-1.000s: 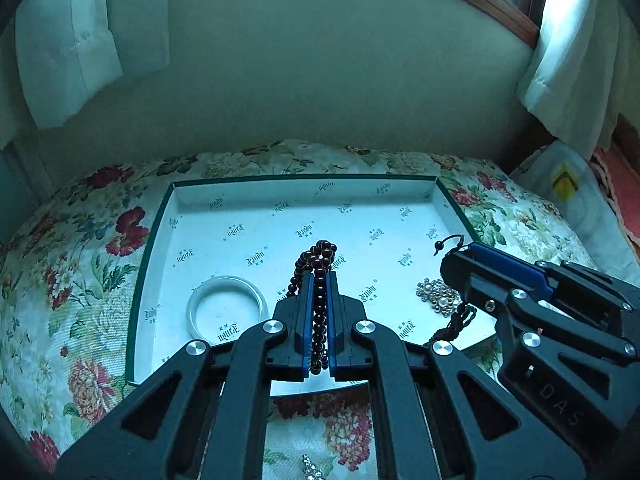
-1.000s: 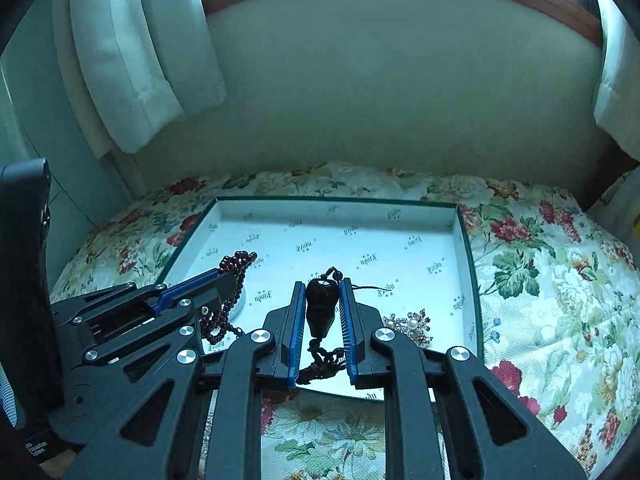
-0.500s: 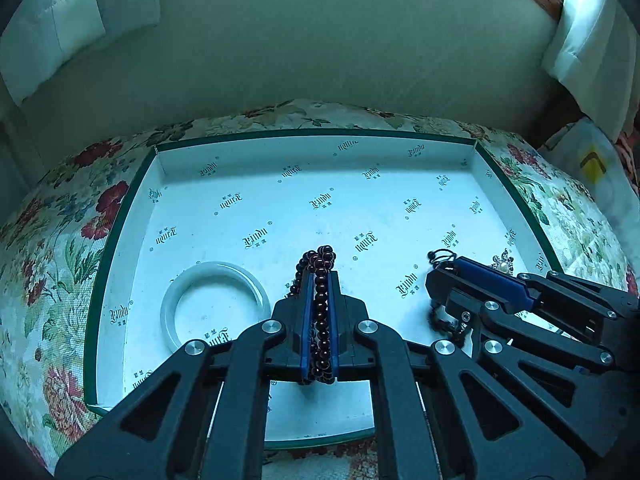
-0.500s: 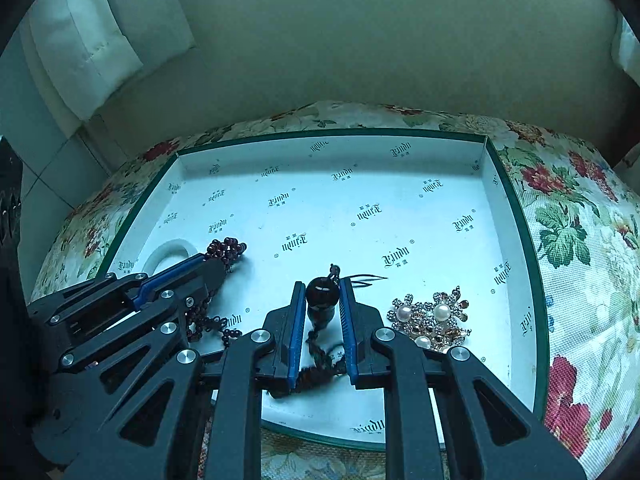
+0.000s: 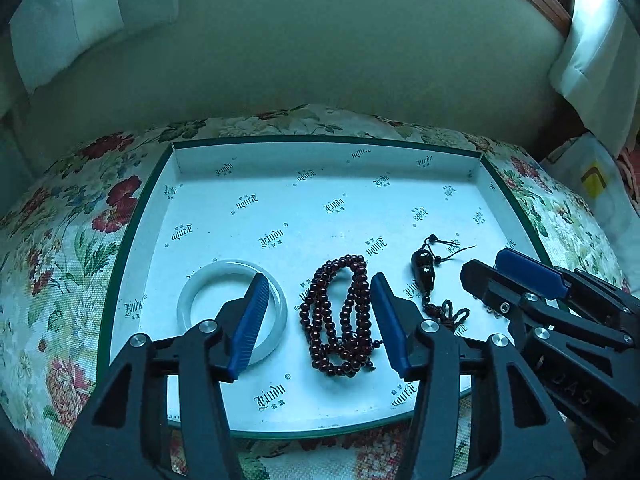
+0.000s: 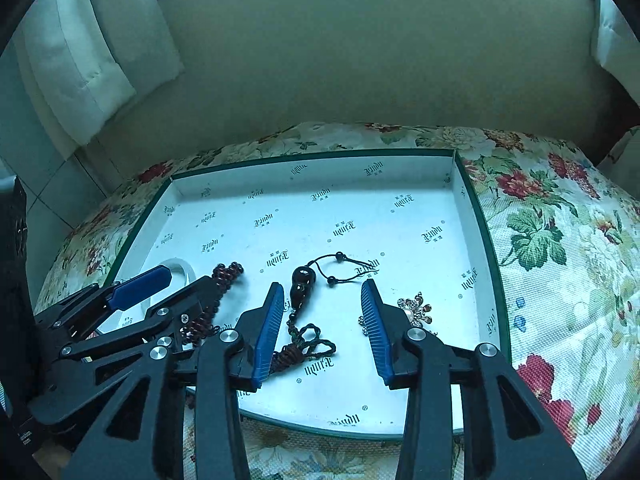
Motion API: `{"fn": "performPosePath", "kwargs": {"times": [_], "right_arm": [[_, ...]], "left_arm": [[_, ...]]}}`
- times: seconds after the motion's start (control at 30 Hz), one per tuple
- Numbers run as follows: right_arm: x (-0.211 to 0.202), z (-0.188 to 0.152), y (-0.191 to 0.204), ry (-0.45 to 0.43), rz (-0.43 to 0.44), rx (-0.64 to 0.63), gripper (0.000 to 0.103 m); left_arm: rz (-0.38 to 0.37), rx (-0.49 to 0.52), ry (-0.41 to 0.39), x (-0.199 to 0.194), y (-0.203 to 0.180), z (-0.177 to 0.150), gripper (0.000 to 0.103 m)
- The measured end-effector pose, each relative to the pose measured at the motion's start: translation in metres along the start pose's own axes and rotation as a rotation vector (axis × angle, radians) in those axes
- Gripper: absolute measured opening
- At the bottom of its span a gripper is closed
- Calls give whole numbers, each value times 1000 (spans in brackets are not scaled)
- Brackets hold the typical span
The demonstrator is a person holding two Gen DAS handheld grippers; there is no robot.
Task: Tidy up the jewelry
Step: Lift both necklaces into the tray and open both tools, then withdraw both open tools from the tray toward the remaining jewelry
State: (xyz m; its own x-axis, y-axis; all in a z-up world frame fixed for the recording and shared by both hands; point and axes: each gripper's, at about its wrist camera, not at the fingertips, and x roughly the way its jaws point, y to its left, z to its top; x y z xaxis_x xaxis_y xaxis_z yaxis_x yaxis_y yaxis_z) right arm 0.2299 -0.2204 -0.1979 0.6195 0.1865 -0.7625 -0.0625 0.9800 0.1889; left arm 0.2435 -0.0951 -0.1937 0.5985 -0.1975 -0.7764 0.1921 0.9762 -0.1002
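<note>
A white green-rimmed tray point(image 5: 280, 412) point(image 6: 472, 200) lies on a floral cloth. My left gripper point(image 5: 318, 280) is open, its jaws either side of a dark red bead necklace point(image 5: 340, 316) that lies in the tray. My right gripper point(image 6: 322, 286) point(image 5: 492, 268) is open over a dark gourd pendant with knotted cord point(image 6: 302, 280) point(image 5: 424, 268), which also lies in the tray. A white bangle point(image 5: 192, 300) point(image 6: 180, 266) lies left of the beads. A pearl brooch point(image 6: 416, 310) lies right of the pendant, partly behind the right finger.
The floral cloth point(image 6: 560, 260) covers a rounded surface around the tray. A wall stands close behind, with white curtains point(image 5: 68, 20) at both sides. A white bag with a yellow mark point(image 5: 592, 176) lies at the far right.
Both grippers opened and let go: the bead necklace and the gourd pendant now lie loose on the tray floor. Both grippers have drawn back a little.
</note>
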Motion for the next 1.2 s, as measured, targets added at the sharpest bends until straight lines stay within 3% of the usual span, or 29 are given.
{"fn": "performPosePath", "kwargs": {"times": [0.4, 0.9, 1.03, 1.2], "right_arm": [[-62, -24, -1, -37, -7, -1, 41], [-92, -107, -2, 60, -25, 13, 41], [-91, -119, 2, 85, -25, -5, 31], [-86, -120, 9, 101, -8, -19, 27]], "left_arm": [[2, -7, -29, -59, 7, -20, 61], [39, -64, 30, -103, 24, -97, 61], [47, -70, 56, -104, 29, -110, 61], [66, -84, 64, -106, 39, -117, 60]]}}
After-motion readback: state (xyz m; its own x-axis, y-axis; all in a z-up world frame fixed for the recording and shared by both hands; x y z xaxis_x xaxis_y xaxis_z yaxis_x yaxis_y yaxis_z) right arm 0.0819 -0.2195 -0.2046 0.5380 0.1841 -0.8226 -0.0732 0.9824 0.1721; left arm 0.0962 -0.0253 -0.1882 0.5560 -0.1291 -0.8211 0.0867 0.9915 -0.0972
